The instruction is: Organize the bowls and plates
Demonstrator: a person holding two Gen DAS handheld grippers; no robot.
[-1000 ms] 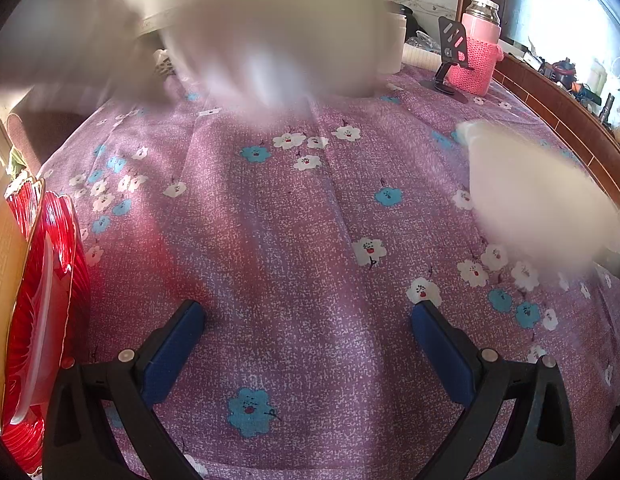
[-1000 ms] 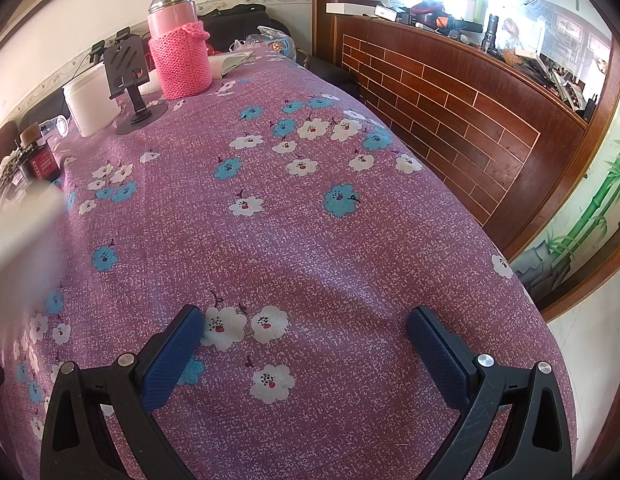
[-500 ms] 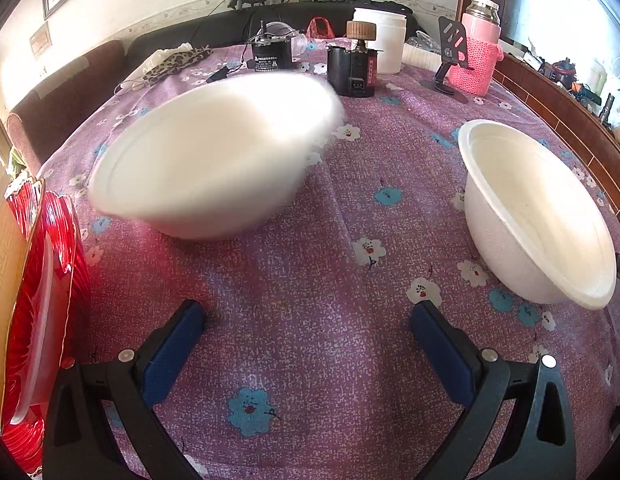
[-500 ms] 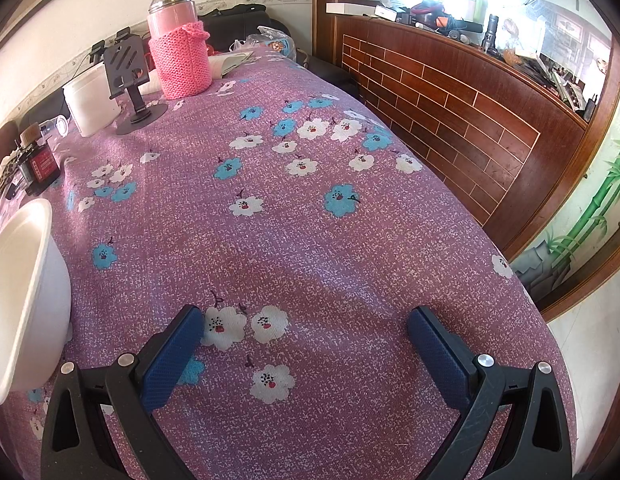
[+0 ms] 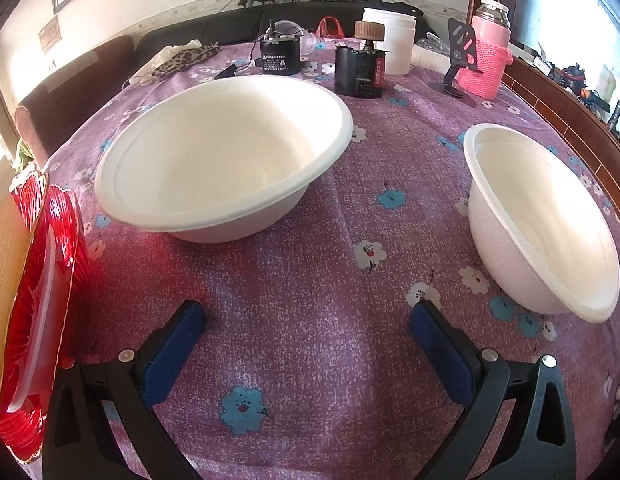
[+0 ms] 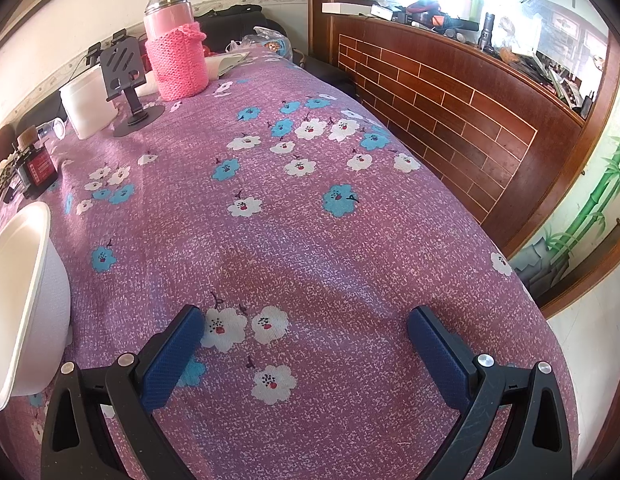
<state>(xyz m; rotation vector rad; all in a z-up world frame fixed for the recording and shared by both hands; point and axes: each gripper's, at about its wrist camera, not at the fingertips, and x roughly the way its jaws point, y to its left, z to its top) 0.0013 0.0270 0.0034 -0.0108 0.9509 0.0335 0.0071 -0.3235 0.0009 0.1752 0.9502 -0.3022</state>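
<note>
From the left wrist camera, the left gripper (image 5: 306, 320) hung over the purple flowered tablecloth (image 5: 310, 280) with its blue-padded fingers spread wide and nothing between them. Ahead of it sat a large white bowl (image 5: 224, 160), wide and shallow, matte like moulded pulp, with a flat rolled rim and a faint ring just inside the lip; it stood upright on the cloth, slightly tilted toward the camera. To the right, well apart from it, a smaller white bowl (image 5: 546, 224) rested on the cloth, deeper, with a grainy outer wall and a thin flared rim. At the left edge a red ribbed glass plate (image 5: 34, 292) with a gold rim stood nearly on edge. Behind the bowls were a black canister (image 5: 360, 70), a white tub (image 5: 390, 40) and a flask in a pink knitted sleeve (image 5: 484, 56).

From the right wrist camera, the right gripper (image 6: 306, 328) was likewise spread wide and empty above bare cloth. The smaller white bowl (image 6: 26, 300) showed at the left edge, just beside the left finger. The pink-sleeved flask (image 6: 176, 48) stood at the far end.
</note>
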